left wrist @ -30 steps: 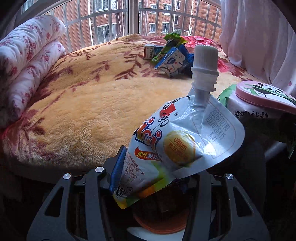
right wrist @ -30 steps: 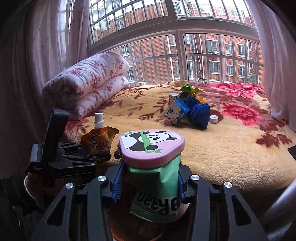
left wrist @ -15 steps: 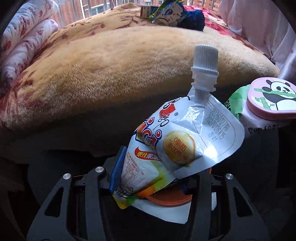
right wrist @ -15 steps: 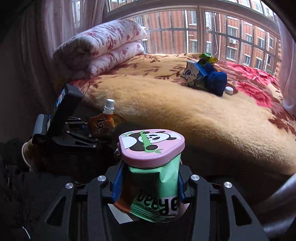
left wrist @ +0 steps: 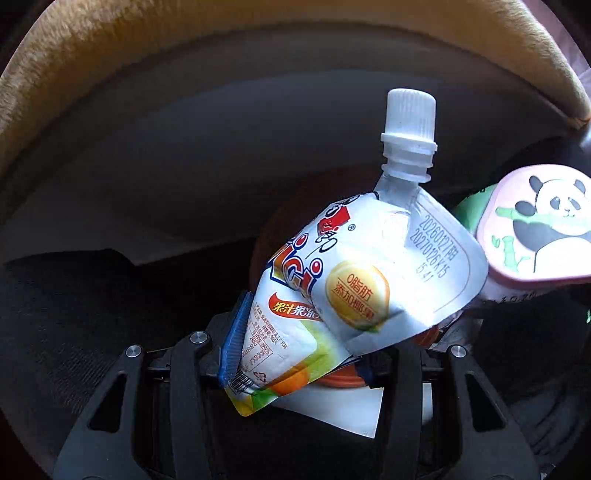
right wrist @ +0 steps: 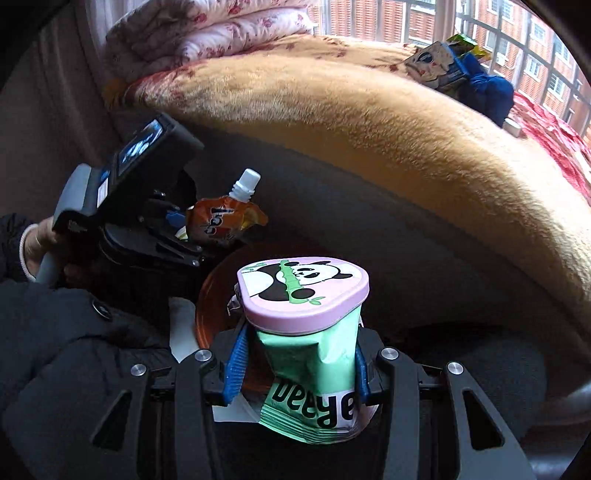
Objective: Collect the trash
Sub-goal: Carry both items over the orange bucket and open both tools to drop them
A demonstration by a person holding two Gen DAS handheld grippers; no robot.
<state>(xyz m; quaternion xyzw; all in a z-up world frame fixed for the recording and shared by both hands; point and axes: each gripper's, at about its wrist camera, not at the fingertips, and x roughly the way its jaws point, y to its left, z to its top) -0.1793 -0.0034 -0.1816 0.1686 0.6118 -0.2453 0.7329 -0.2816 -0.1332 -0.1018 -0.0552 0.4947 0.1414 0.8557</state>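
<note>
My left gripper (left wrist: 295,343) is shut on a jelly drink pouch (left wrist: 354,280) with a white screw cap, held tilted over an orange bin (left wrist: 340,380) below. In the right wrist view the same pouch (right wrist: 221,221) shows orange, clamped in the left gripper (right wrist: 177,229) at the left. My right gripper (right wrist: 295,362) is shut on a green wet-wipe pack (right wrist: 314,369) with a pink panda lid, just above the orange bin (right wrist: 218,295). The panda lid (left wrist: 535,229) also shows at the right of the left wrist view.
The bed's tan fleece blanket (right wrist: 369,110) hangs over a dark bed side. More wrappers and a blue cloth (right wrist: 461,74) lie on the bed by the window. A folded floral quilt (right wrist: 203,33) lies at the head. A person's dark sleeve (right wrist: 74,350) fills the lower left.
Both grippers have dropped from bed height to below the blanket's edge and tipped downward, each keeping its item. The orange bin has come into view under them.
</note>
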